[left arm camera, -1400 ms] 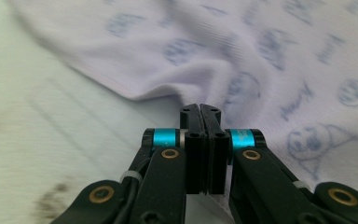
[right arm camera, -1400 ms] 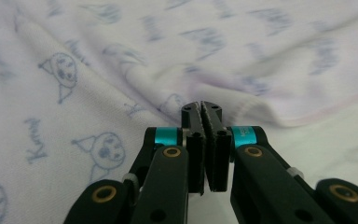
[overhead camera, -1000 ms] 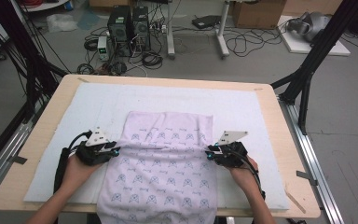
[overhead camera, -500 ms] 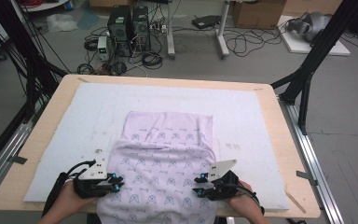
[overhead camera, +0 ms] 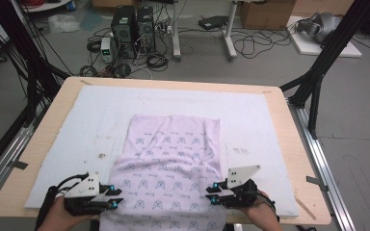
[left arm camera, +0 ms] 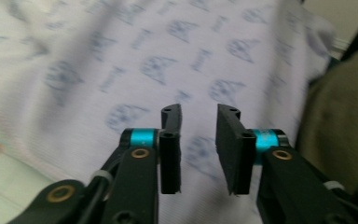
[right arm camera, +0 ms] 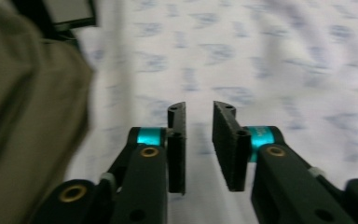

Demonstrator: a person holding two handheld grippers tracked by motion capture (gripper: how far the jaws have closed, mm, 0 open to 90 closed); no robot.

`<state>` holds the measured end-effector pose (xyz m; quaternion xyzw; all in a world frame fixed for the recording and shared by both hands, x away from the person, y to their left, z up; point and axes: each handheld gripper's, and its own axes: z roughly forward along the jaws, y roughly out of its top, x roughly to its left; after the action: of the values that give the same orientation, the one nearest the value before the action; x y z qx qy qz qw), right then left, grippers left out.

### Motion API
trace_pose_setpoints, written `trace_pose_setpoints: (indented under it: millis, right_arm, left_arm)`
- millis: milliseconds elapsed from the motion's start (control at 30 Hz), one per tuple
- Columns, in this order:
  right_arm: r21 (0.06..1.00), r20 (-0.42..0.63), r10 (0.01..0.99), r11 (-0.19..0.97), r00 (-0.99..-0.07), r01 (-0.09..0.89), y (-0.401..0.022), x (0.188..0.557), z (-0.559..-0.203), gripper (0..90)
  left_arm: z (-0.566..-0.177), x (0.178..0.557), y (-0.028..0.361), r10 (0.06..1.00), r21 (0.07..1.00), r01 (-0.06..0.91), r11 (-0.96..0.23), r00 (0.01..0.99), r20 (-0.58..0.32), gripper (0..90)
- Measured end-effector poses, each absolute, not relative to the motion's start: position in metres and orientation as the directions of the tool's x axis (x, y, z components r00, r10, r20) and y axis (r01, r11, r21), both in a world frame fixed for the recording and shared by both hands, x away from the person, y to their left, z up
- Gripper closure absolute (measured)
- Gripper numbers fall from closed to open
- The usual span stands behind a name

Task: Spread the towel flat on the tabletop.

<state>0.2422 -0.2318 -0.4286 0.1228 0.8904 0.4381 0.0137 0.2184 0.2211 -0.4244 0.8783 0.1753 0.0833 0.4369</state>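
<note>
A pale lilac cloth with a blue print lies on the white mat. A raised fold crosses it near the middle, and its near end hangs over the table's front edge. My left gripper is at the cloth's near left edge and my right gripper at its near right edge, both pointing inward. In the left gripper view the left gripper has just been opening, its jaws apart over the cloth with nothing between them. In the right gripper view the right gripper also stands open above the cloth.
The wooden table ends just under my hands. Olive clothing of the person shows beside the jaws. Black frame posts stand at the table's sides. Computers and cables lie on the floor behind.
Both grippers have moved from the cloth's middle back to the table's near edge, drawing an upper layer of cloth toward the person. A fold ridge now crosses the cloth.
</note>
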Motion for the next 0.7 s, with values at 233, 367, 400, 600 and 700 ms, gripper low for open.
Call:
trace_pose_setpoints:
  millis: [233,367,400,600,700]
  right_arm:
    - [0.706,0.029,0.273,0.675,-0.961,0.213,-0.222,0.259,-0.442,72.6]
    - [0.713,0.075,0.221,0.669,-0.972,0.207,-0.225,0.248,-0.443,88.5]
    - [0.714,0.079,0.205,0.671,-0.976,0.198,-0.227,0.243,-0.442,88.4]
    - [0.772,0.088,0.259,0.593,-0.962,0.230,-0.238,0.249,-0.433,74.9]
    - [0.782,0.078,0.301,0.574,-0.951,0.245,-0.237,0.262,-0.431,67.8]
  left_arm:
    - [-0.444,0.238,0.215,0.393,0.757,0.256,-0.600,0.919,0.001,75.3]
    - [-0.440,0.224,0.219,0.358,0.742,0.260,-0.618,0.933,-0.029,88.6]
    - [-0.439,0.219,0.221,0.353,0.749,0.256,-0.612,0.935,-0.031,88.3]
    - [-0.432,0.225,0.226,0.407,0.779,0.258,-0.571,0.914,-0.005,68.1]
    - [-0.427,0.241,0.225,0.449,0.793,0.264,-0.550,0.894,0.014,60.9]
